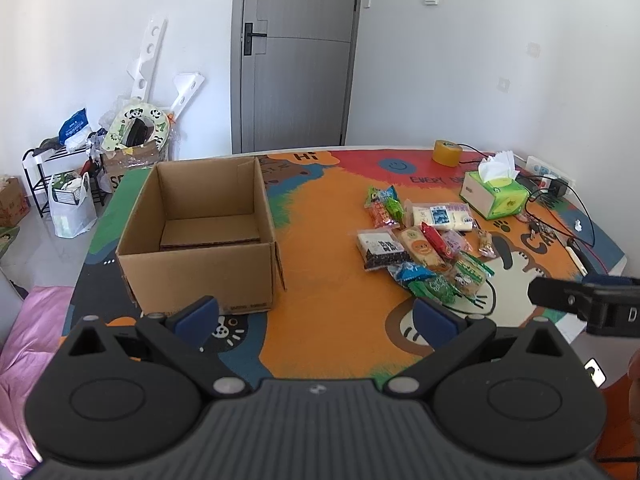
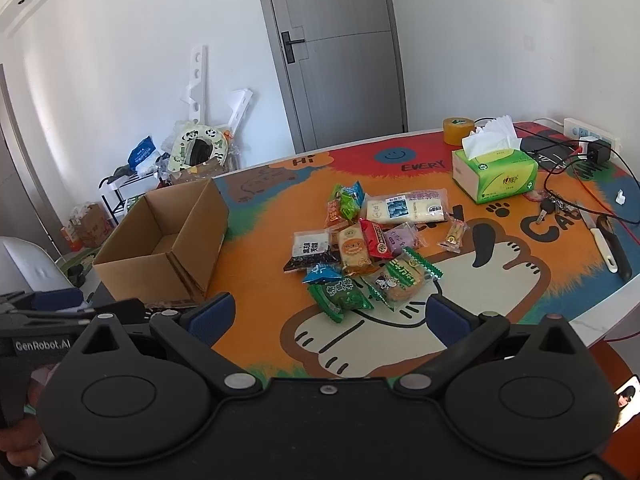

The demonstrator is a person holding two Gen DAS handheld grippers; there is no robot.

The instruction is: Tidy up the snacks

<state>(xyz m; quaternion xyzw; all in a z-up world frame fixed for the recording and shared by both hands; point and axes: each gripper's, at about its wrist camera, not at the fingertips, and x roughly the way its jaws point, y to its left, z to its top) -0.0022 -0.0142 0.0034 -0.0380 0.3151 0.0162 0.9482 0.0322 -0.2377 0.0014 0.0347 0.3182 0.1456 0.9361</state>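
Observation:
A pile of snack packets [image 1: 424, 240] lies on the colourful table mat, also in the right wrist view [image 2: 364, 248]. An open, empty cardboard box [image 1: 208, 232] stands at the left of the mat, and it shows in the right wrist view too [image 2: 164, 240]. My left gripper [image 1: 316, 320] is open and empty, above the near edge of the mat, in front of the box. My right gripper [image 2: 328, 320] is open and empty, just short of the green packet [image 2: 340, 300] at the pile's near edge. Its side shows in the left wrist view [image 1: 584, 300].
A green tissue box [image 2: 494, 174], a tape roll [image 2: 458, 130], a power strip [image 2: 592, 134] with cables, keys [image 2: 546, 210] and a knife [image 2: 600, 244] lie at the right and far side. Floor clutter and a rack [image 1: 60, 176] stand beyond the table's left.

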